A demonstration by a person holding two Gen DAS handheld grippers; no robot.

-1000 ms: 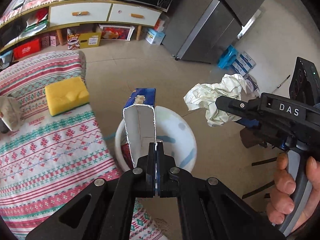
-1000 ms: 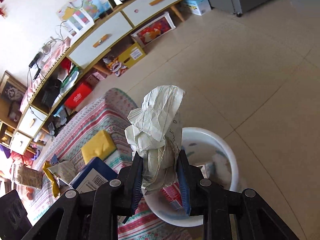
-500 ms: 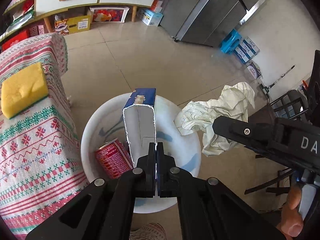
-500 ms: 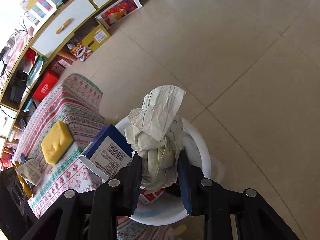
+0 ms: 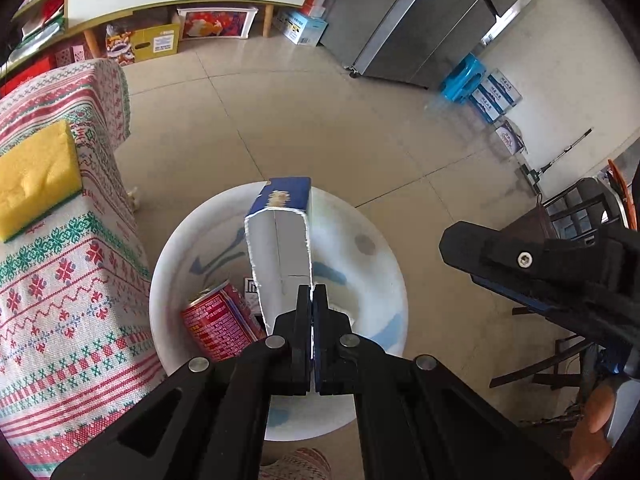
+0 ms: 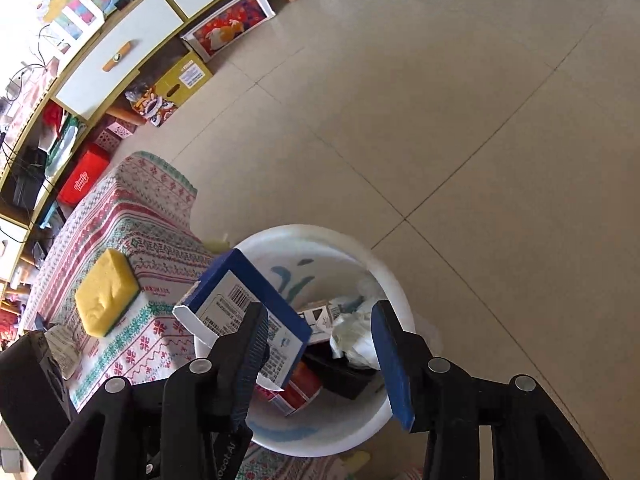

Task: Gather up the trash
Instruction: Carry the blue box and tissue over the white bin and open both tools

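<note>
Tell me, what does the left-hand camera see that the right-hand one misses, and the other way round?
Only the left wrist view shows the steel fridge, the blue stool and the left gripper pinching the blue carton. Only the right wrist view shows crumpled paper lying in the white bin, below the open right gripper. Both show bin, carton, red can and yellow sponge.

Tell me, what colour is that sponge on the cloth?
Yellow, with a thin green underside; the sponge shows best in the left wrist view.

Blue carton [image 6: 244,312]: a barcode and small print, too blurred to read.
Other labels: none legible.
</note>
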